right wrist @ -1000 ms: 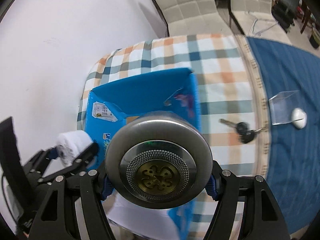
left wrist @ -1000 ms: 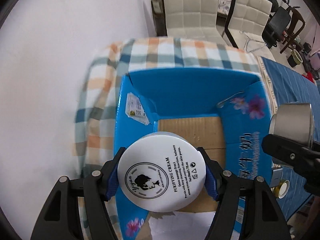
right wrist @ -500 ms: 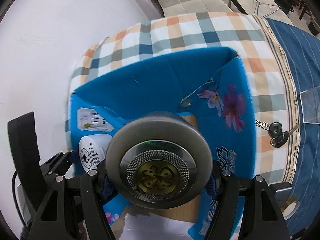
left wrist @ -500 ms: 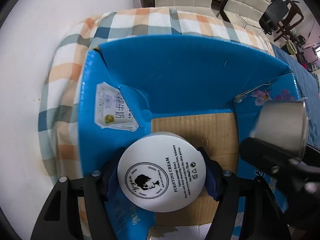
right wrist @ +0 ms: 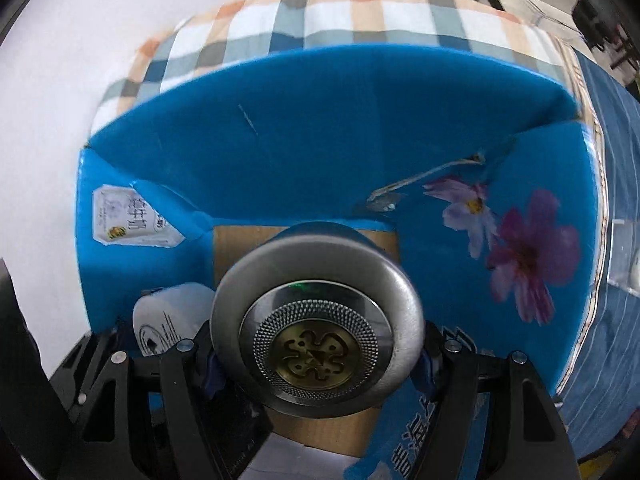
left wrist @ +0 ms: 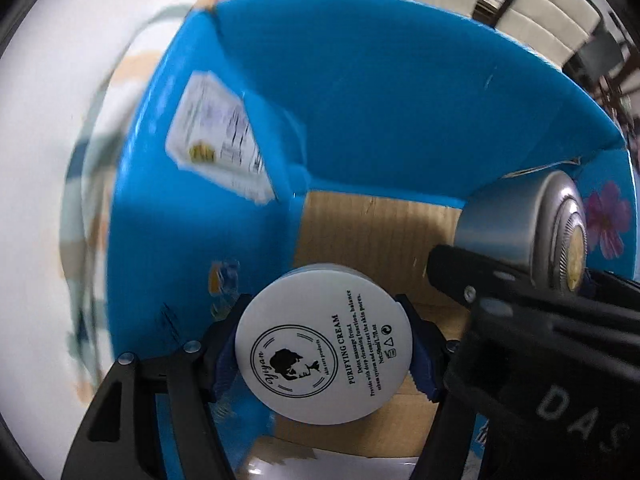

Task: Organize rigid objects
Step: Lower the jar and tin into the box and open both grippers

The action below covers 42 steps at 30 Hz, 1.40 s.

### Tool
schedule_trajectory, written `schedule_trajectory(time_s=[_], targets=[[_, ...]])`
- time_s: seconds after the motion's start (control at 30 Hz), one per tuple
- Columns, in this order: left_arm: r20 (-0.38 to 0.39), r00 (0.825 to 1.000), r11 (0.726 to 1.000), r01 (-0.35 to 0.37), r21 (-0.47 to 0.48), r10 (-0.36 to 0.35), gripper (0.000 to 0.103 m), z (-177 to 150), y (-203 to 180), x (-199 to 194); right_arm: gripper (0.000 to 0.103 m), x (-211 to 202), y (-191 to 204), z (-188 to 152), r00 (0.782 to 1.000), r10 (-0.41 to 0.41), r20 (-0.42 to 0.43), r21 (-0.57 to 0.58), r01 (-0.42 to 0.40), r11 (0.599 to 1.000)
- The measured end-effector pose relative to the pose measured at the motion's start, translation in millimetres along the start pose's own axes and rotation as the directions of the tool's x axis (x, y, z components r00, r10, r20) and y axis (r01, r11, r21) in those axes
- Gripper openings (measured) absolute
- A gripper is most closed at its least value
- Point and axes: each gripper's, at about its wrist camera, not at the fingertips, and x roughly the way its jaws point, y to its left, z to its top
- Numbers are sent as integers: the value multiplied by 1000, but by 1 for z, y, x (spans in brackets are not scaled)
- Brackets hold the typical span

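My left gripper (left wrist: 323,350) is shut on a white round cream jar (left wrist: 323,346) labelled "Purifying Cream" and holds it inside an open blue cardboard box (left wrist: 380,92), above its brown floor (left wrist: 372,232). My right gripper (right wrist: 316,354) is shut on a round silver metal tin (right wrist: 316,334) with a brass emblem on its lid, also inside the blue box (right wrist: 320,132). The tin (left wrist: 524,226) is to the right of the jar in the left wrist view. The jar (right wrist: 168,318) is to the left of the tin in the right wrist view.
The box stands on a checked tablecloth (right wrist: 360,12) next to a white wall (right wrist: 80,40). A white label (left wrist: 220,144) is stuck on the box's left flap. Purple flowers (right wrist: 528,248) are printed on its right flap. A dark blue cloth (right wrist: 616,240) lies to the right. Chairs (left wrist: 520,0) stand behind.
Both grippers have moved forward and down into the blue box with their loads. The box walls now fill both views.
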Motion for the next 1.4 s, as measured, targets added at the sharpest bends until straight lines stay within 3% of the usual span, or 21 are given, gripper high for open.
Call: schedule_trajectory(time_s=[0.27,0.53,0.73,0.83,0.9,1.07,1.17,1.4], targets=[[-52,986,975,149,-165,-159,67,-12,9,26,73,19,8,9,999,-37,-35,-40,36,999],[-50,980,962,178,-205,-192,68,-31,15,36,74,39,24,13,996,-58,-67,-63,53,997],[-24,977,951,199,-235,-210,81,-54,24,34,78,36,26,15,997,-50,-66,-83,44,996],[-14,977,949,205,-239,-215,96,-64,25,26,80,30,27,12,997,-50,-59,-99,44,994],[-3,978,950,201,-240,-208,102,-72,26,18,84,24,29,9,998,-43,-52,-109,38,993],[24,991,964,136,-230,-134,102,-95,33,-7,99,-1,33,-4,998,-49,-27,-145,44,988],[74,997,976,52,-211,-37,102,-116,42,-26,99,-21,30,-11,998,-60,0,-157,59,986],[184,982,980,-3,-198,40,102,-154,44,-73,99,-71,5,-38,996,-39,75,-173,52,983]])
